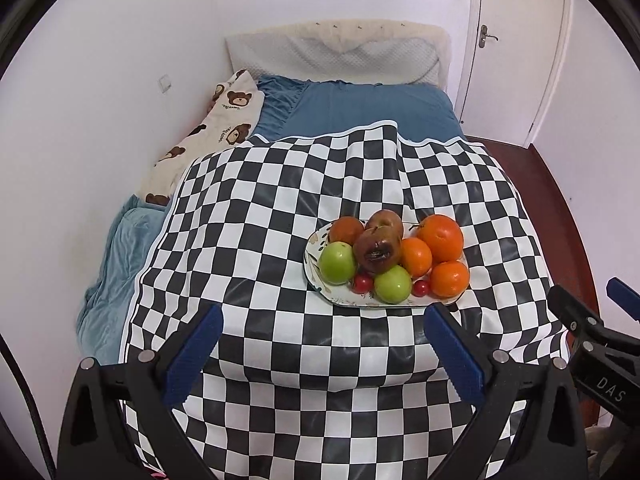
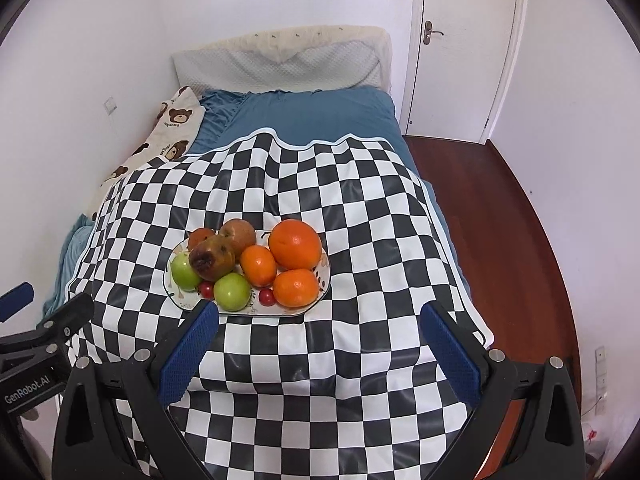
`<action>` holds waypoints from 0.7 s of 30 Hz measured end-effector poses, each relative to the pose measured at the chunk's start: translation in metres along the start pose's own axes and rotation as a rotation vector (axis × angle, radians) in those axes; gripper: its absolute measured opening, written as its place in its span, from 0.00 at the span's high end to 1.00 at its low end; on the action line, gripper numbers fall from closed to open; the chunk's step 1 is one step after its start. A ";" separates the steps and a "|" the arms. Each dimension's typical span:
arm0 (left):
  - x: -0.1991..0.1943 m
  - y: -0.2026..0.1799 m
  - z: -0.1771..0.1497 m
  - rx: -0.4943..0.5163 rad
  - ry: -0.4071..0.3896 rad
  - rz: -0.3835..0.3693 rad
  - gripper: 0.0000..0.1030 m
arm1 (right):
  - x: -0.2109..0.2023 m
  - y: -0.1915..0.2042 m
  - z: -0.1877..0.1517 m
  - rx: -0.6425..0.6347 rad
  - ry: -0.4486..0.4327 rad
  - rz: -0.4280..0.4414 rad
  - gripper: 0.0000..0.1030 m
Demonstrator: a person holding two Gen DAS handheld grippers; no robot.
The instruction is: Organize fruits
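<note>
Bed: blue sheet, headboard at far wall; carries everything below.
Checkered cloth: black-and-white, draped over near half of bed, rumpled along far edge.
Plate: white, patterned rim, on cloth, right of centre in left view; all fruit heaped on it.
Left tongs: blue pads wide apart, nothing between, hovering short of plate.
Right tongs: pads wide apart, empty, left pad just at plate's near rim.
Large orange: far right of heap, touching the smaller ones.
Small oranges: two, near right.
Spoiled apple: dark rotted patch facing camera, perched on top at centre; second brownish apple just behind.
Green apples: two, near left and near centre.
Cherry tomatoes: two, wedged low at near rim.
Stage: heap on plate fits either a mixed pile awaiting sorting or fruit gathered as the end result; not settled by one moment.
Handling note: for any grasp, close across widest part of round fruit, lift straight up; top apple looks soft, so squeeze lightly; neighbours touch and could roll.
Left view only: right tongs at right edge.
Right view only: wooden floor, left tongs at left edge.
</note>
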State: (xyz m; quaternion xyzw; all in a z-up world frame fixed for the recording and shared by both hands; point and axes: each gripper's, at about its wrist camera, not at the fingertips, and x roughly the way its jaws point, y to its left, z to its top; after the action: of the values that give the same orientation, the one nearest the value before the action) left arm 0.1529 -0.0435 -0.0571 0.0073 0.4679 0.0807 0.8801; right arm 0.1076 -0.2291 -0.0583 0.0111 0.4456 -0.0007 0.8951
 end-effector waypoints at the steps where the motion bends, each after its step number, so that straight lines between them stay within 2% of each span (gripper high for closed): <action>1: 0.001 0.000 0.000 0.001 0.001 0.000 0.00 | 0.001 0.000 0.000 -0.001 0.001 0.000 0.01; 21: 0.004 -0.001 0.001 0.002 0.005 -0.011 0.00 | 0.000 0.000 -0.001 -0.002 -0.001 0.001 0.01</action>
State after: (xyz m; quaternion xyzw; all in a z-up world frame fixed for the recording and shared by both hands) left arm 0.1561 -0.0443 -0.0597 0.0055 0.4703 0.0753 0.8793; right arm 0.1065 -0.2296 -0.0586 0.0103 0.4454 0.0002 0.8953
